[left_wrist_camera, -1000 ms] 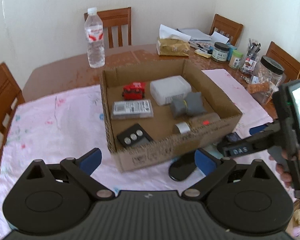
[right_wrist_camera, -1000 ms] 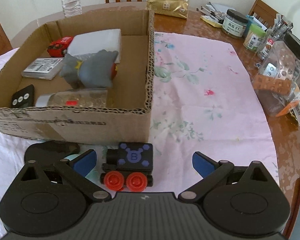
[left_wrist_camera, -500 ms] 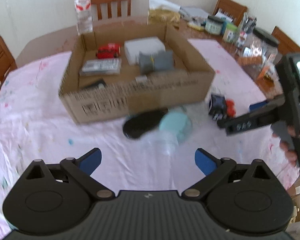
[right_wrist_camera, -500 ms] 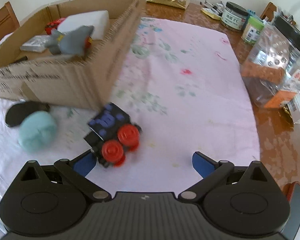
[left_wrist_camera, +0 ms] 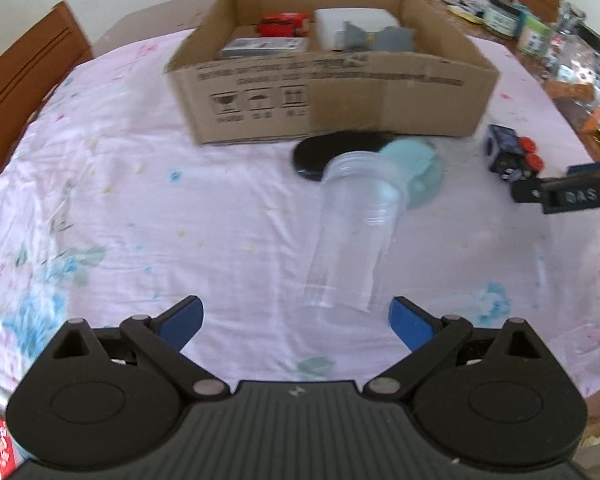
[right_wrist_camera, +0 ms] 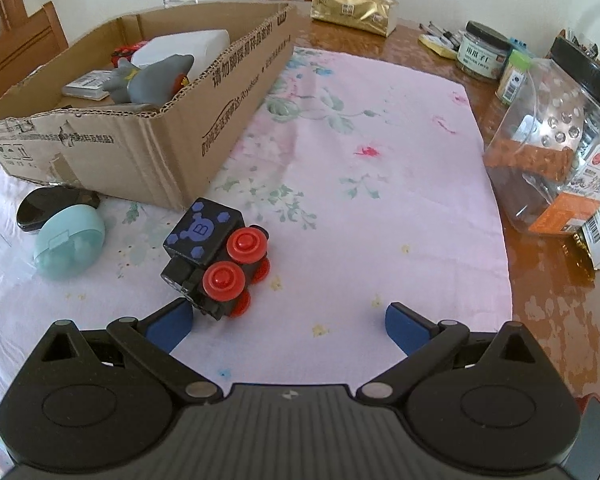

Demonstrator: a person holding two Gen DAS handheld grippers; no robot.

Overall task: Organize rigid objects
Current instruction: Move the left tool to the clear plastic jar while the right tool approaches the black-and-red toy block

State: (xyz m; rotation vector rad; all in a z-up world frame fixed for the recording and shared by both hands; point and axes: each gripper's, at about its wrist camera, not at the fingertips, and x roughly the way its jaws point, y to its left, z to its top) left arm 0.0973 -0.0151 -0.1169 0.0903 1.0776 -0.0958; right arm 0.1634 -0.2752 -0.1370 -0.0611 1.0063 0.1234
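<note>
Down on the pink floral cloth (right_wrist_camera: 380,184), a black toy train block (right_wrist_camera: 216,258) with blue dots and red wheels lies tipped on its side, just ahead of the right gripper (right_wrist_camera: 288,322), close to its left blue fingertip; the jaws are spread wide and grasp nothing. Beside the block to the left sit a pale blue egg-shaped case (right_wrist_camera: 70,240) and a flat black oval piece (right_wrist_camera: 44,206), both tight against the front wall of the cardboard box (right_wrist_camera: 140,152). Inside the box show a grey shark figure (right_wrist_camera: 148,80), a white box (right_wrist_camera: 180,46), a red toy car (left_wrist_camera: 284,25) and a flat grey packet (left_wrist_camera: 264,45). From the left wrist view, a clear plastic cup (left_wrist_camera: 352,236) lies on its side on the cloth, its rim toward the blue case, its base near the left gripper (left_wrist_camera: 298,320), whose jaws also stand released and empty. Along the bare wooden table edge (right_wrist_camera: 548,280) to the right stand a big clear jar (right_wrist_camera: 548,140), smaller jars, and a gold tissue pack (right_wrist_camera: 354,10).
</note>
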